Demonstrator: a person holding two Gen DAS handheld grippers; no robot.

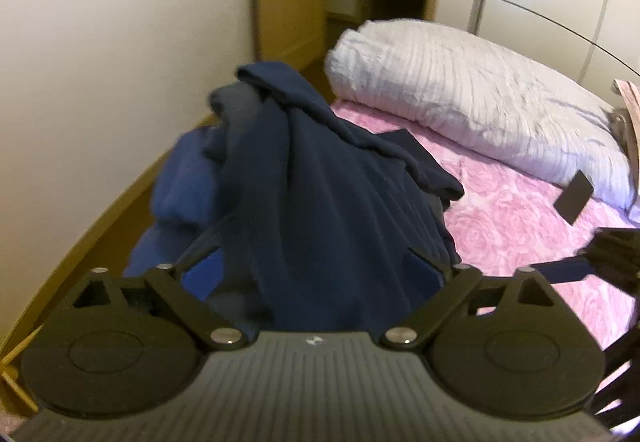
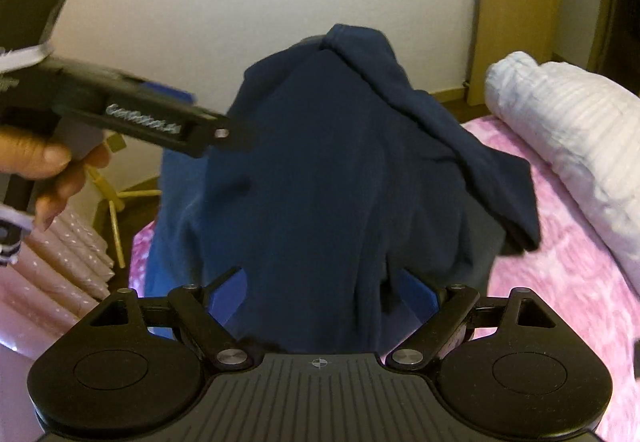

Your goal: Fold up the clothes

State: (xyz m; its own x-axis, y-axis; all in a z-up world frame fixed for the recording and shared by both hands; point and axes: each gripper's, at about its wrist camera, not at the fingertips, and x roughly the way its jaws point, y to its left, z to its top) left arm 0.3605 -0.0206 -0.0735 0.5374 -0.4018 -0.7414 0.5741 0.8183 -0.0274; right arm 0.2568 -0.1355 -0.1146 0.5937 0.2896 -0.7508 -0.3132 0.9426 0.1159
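Pink bedspread (image 1: 520, 226), pillow (image 1: 460, 98); navy garment (image 1: 320, 182) drapes over both tongs, grip unclear.

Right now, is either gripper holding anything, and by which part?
Cannot be told. The dark blue garment drapes over the left gripper and the right gripper, hiding their fingertips; both pairs of jaws stand wide.

Bedroom (bed (image 1: 520, 226), pillow (image 1: 480, 102))

Left gripper (image 2: 236, 134) side lettering: white brand word, too blurred to read.
Elsewhere: nothing legible.
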